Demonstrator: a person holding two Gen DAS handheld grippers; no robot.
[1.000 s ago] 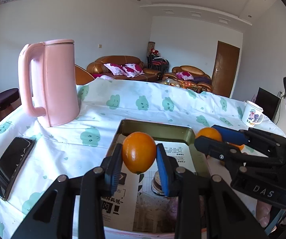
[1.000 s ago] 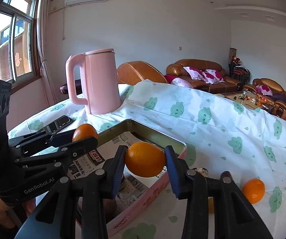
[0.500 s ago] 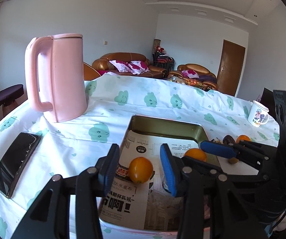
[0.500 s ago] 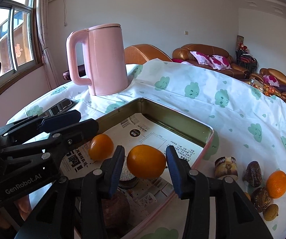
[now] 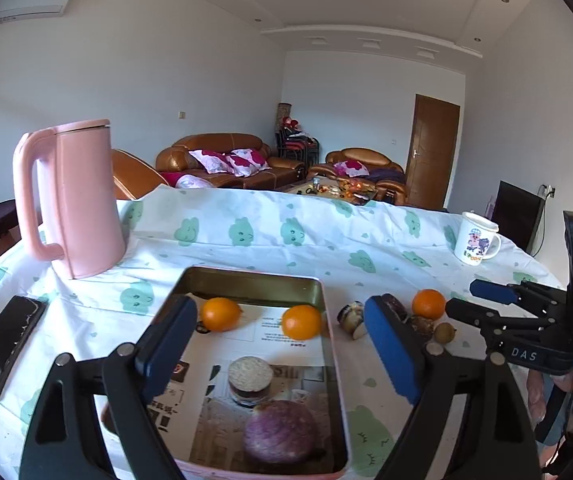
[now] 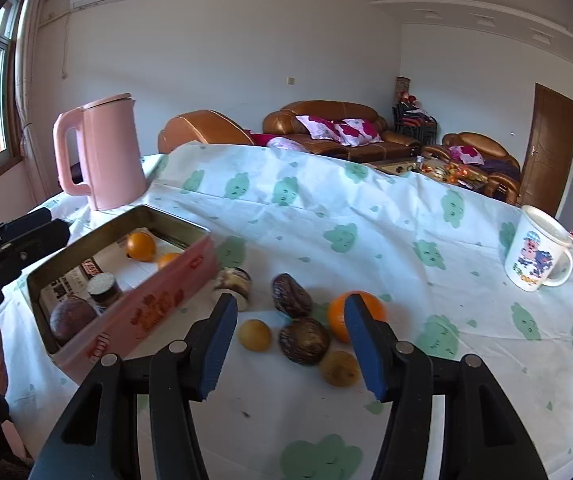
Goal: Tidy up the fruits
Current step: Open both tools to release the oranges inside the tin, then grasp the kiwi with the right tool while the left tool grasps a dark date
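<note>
Orange [image 6: 356,314] sitting half behind my gaping, empty right claw [image 6: 286,344]; crowded fruits risking nudge, rolling off counter [image 6: 366,216]; left claw [image 5: 282,340] gaping, empty too.

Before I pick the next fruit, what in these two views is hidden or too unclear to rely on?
- Orange on the cloth: right wrist view, partly behind the right gripper finger.
- Second orange in the tin: right wrist view, lower half hidden by the tin wall.
- Dark fruits beside the tin: left wrist view, mostly behind the left gripper finger.
- Phone: left wrist view, near end cut off by the lens edge.
</note>
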